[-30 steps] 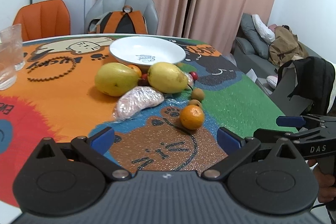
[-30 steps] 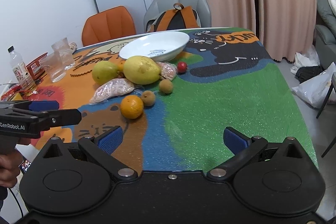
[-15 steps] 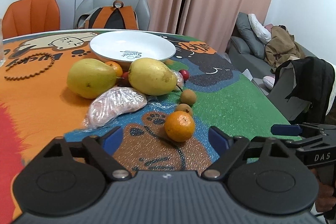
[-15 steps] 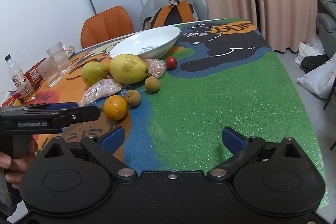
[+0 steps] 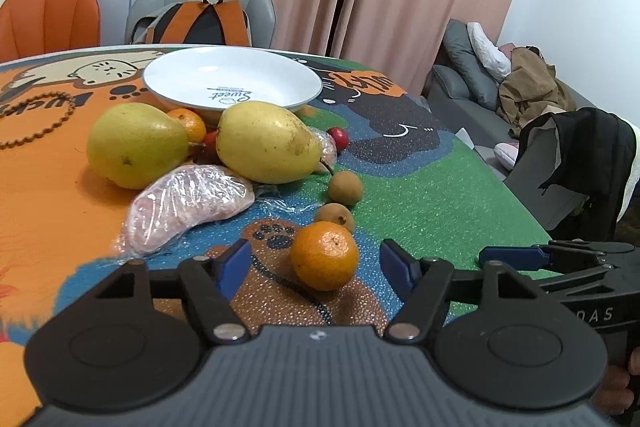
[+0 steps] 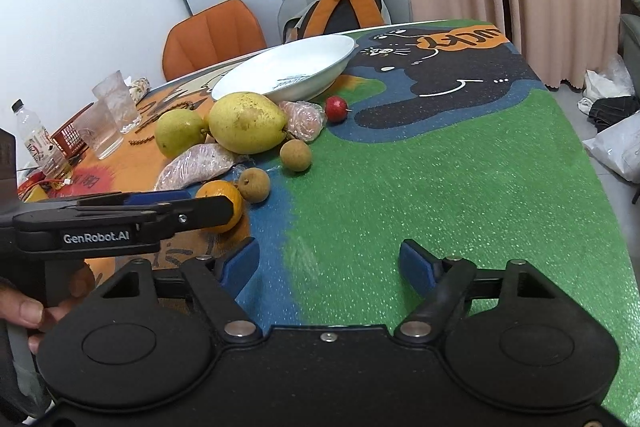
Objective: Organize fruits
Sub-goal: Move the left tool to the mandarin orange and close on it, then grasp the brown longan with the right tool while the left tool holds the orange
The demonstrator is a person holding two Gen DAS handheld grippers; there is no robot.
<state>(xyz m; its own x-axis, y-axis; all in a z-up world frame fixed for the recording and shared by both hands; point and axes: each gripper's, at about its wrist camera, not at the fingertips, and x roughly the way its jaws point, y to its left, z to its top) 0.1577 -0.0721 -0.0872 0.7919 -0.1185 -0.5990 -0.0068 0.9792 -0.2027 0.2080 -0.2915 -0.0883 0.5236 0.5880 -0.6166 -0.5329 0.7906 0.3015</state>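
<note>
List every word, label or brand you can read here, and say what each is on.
"GenRobot.AI": side of the left hand-held gripper.
"DAS": partial lettering on the right hand-held gripper.
"Sweet": inside the white plate, upside down; smaller print below is unreadable.
Tablecloth lettering: mirrored, unclear.
Bottle label: too blurred.

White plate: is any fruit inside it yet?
No fruit shows in the white plate, only printed lettering on its bare inside. A small orange sits outside by its near rim, partly hidden behind a pear.
</note>
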